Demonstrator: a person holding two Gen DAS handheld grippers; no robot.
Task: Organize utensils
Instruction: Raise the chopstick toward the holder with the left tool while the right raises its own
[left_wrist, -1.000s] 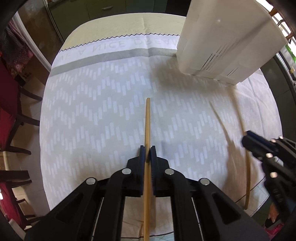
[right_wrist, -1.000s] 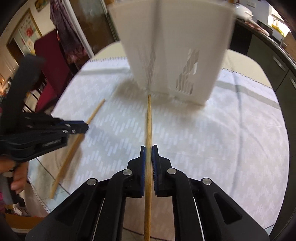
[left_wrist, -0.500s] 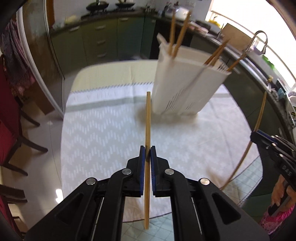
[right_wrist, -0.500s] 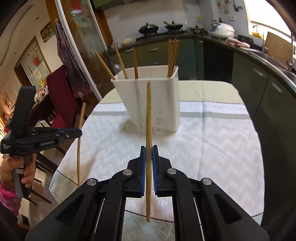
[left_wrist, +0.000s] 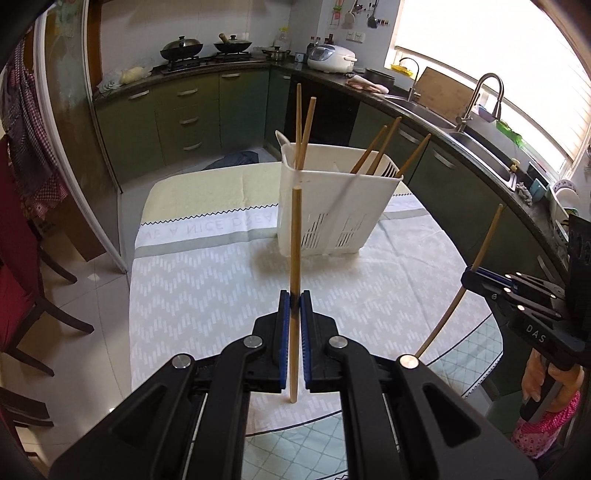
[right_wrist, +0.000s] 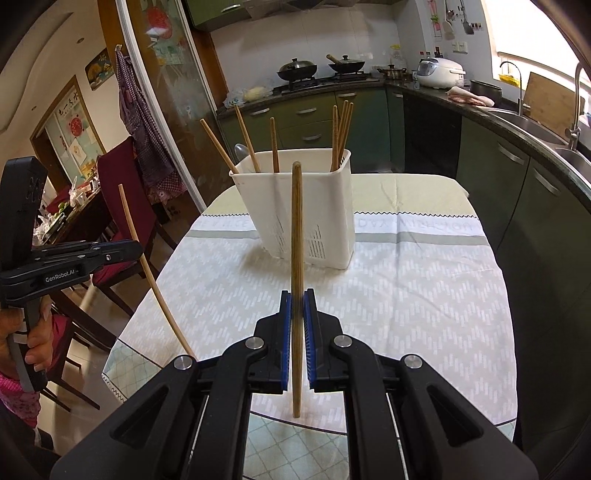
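Note:
My left gripper (left_wrist: 294, 295) is shut on a wooden chopstick (left_wrist: 294, 240), held upright above the table. My right gripper (right_wrist: 297, 295) is shut on another wooden chopstick (right_wrist: 296, 229), also upright. A white slotted utensil holder (left_wrist: 332, 206) stands on the table ahead with several chopsticks leaning in it; it also shows in the right wrist view (right_wrist: 295, 214). The right gripper with its chopstick (left_wrist: 480, 254) shows at the right of the left wrist view. The left gripper with its chopstick (right_wrist: 147, 266) shows at the left of the right wrist view.
The table is covered by a white patterned cloth (left_wrist: 207, 280). Red chairs (right_wrist: 122, 192) stand at the table's left side. Green kitchen cabinets (left_wrist: 192, 118), a counter with pots and a sink (left_wrist: 480, 122) run behind and to the right.
Both grippers lifted their chopsticks off the tablecloth, tilted them from flat to upright, and pulled back from the utensil holder.

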